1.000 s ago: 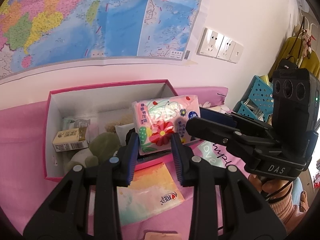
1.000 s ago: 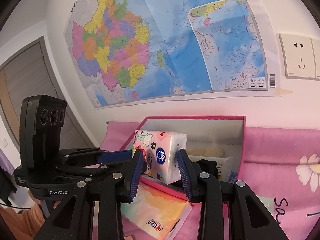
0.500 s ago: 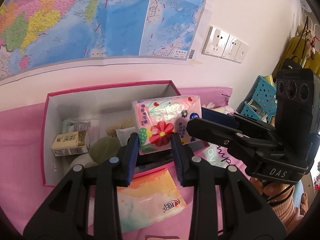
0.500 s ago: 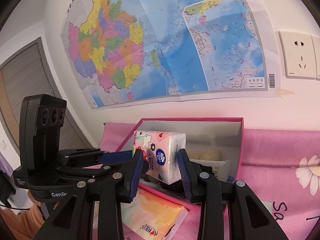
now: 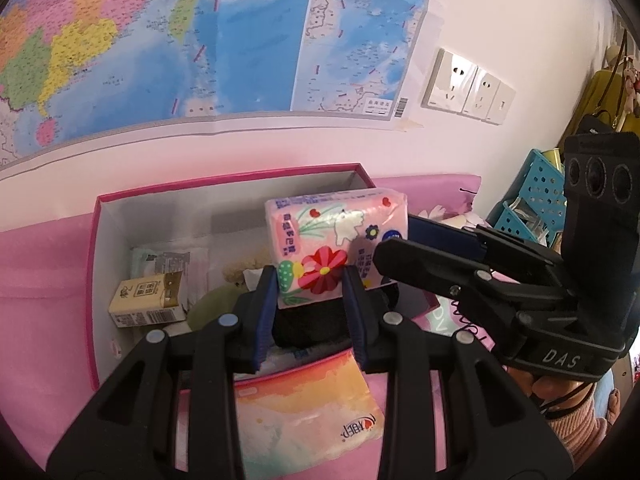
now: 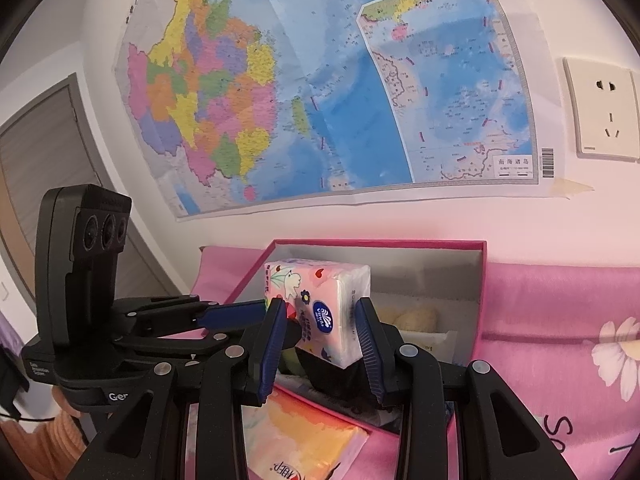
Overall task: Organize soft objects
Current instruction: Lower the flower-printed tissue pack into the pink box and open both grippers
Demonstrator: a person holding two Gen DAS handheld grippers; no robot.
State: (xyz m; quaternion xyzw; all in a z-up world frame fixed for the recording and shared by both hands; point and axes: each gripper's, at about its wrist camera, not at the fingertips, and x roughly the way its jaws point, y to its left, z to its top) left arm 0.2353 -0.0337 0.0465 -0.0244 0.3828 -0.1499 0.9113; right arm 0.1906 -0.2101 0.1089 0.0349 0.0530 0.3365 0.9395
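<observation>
A colourful wall map (image 5: pixel 208 48) hangs on the pale wall above a surface draped in pink floral cloth (image 6: pixel 560 312), with 3 white wall sockets (image 5: pixel 468 88) to its right. On the cloth sits an open pink-edged box (image 5: pixel 96 264) with a white interior, holding a small yellow carton (image 5: pixel 148 304), a greenish soft thing (image 5: pixel 216 308) and something black. A floral pink tissue pack (image 5: pixel 336 236) is held above the box. The left hand-held gripper (image 5: pixel 310 312) is clenched on the pack's near lower end. The right hand-held gripper (image 6: pixel 322 336) grasps the same pack at its other end, its blue pads pressing both sides. An orange-and-white tissue pack (image 5: pixel 304 412) lies on the cloth just in front of the box. Blue perforated baskets (image 5: pixel 536 200) stand at the far right.
</observation>
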